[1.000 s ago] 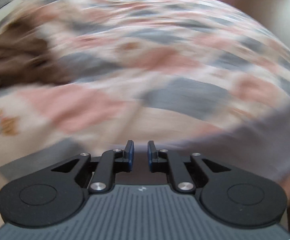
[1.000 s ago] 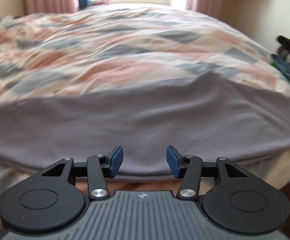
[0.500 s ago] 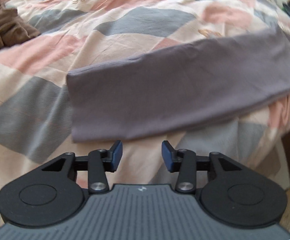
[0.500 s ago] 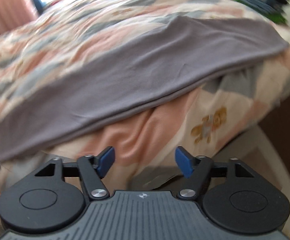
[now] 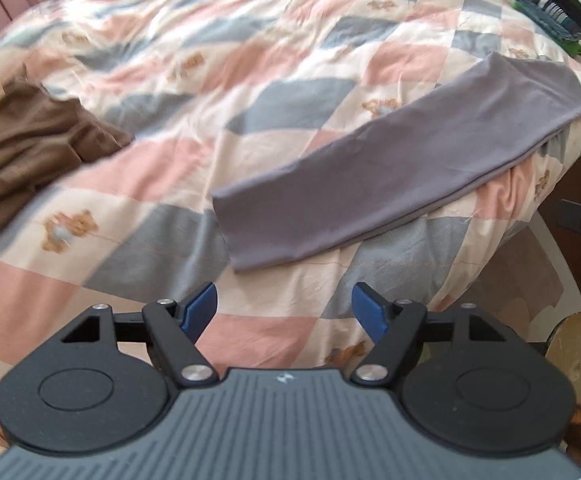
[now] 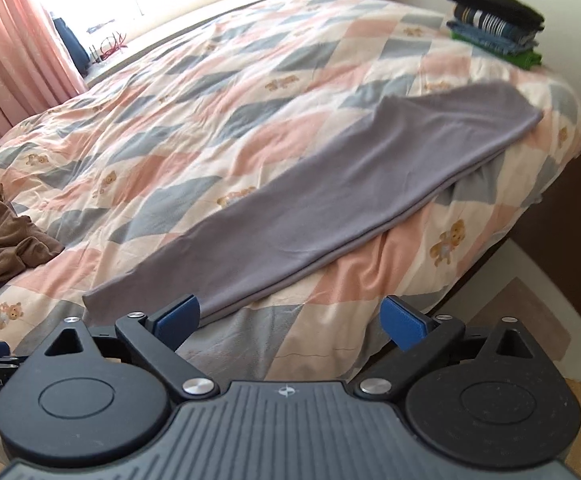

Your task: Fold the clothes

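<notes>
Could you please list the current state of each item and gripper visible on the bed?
Grey garment: folded into a long strip, flat on the bed.
Brown garment: crumpled, unfolded.
Clothes stack: folded, piled at the far corner.
Left gripper: open, empty.
Right gripper: open, empty.

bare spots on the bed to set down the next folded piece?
Widest free patch: quilt between the brown garment, the window side and the long grey garment. The near strip below the grey garment is narrow. The far right corner is crowded by the folded stack.
</notes>
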`<state>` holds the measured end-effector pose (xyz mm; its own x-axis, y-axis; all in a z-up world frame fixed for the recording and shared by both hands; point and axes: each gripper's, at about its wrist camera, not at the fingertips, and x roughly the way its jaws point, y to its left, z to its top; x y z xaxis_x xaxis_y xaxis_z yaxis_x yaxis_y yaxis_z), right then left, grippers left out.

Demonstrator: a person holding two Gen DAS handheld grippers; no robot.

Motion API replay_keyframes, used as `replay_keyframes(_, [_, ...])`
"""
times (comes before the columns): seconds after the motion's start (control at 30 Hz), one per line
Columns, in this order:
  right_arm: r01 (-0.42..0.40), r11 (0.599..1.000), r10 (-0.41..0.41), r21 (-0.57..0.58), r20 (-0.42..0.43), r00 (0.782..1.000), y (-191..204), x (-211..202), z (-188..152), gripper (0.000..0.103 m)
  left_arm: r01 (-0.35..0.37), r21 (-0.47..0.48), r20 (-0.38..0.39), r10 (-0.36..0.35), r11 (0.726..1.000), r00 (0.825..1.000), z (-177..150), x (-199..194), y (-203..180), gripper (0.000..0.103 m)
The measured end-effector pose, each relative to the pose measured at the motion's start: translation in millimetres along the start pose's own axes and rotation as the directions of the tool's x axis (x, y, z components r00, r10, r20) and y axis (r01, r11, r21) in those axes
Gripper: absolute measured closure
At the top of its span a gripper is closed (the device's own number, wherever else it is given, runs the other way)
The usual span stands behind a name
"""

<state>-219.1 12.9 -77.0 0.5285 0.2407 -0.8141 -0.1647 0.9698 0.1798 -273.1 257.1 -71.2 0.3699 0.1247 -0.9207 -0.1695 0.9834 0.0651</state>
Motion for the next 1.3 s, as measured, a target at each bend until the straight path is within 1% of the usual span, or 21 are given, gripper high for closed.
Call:
replay_keyframes(0.07, [0.025,1.0,-0.025,-0.008,0.013,1.0,7,-13,0,0.003,0.0,0.019,0.021,0.0,1.0,1.0,-1,-13,-1,0.026])
replay_keyframes(0.17, [0.062,0.998,-0.062,0.001,0.04,0.997,11,-30,0,0.003,0.008,0.052,0.04,-0.01,0.999,0.999,-3,-28,-5,0.026])
replay_keyframes(0.33, [0.11,0.993,-0.113,0.043,0.08,0.99,6,-55,-1,0.003,0.037,0.107,0.053,-0.042,0.994,0.998,-7,-46,-14,0.025])
replay_keyframes(0.53, [0.143,0.986,-0.152,0.088,0.116,0.981,-4,-82,0,0.003,0.05,0.162,0.068,-0.062,0.985,0.996,-10,-63,-23,0.023])
replay_keyframes(0.7, [0.158,0.981,-0.171,0.108,0.125,0.977,-9,-97,2,0.002,0.057,0.188,0.075,-0.072,0.981,0.995,-8,-74,-28,0.022])
replay_keyframes(0.87, [0.157,0.981,-0.171,0.11,0.131,0.977,-16,-104,9,0.002,0.047,0.188,0.082,-0.063,0.981,0.995,-6,-81,-33,0.02])
replay_keyframes(1.03, [0.142,0.986,-0.151,0.081,0.119,0.981,-22,-101,15,0.002,0.031,0.152,0.078,-0.043,0.988,0.996,-3,-82,-38,0.019])
replay_keyframes(1.2, [0.138,0.99,-0.141,0.041,0.098,0.985,-37,-96,24,0.002,0.026,0.119,0.071,-0.035,0.992,0.997,-4,-79,-47,0.019])
replay_keyframes(1.3, [0.144,0.989,-0.145,0.023,0.111,0.983,-49,-97,31,0.002,0.03,0.105,0.075,-0.038,0.994,0.996,-5,-80,-56,0.019])
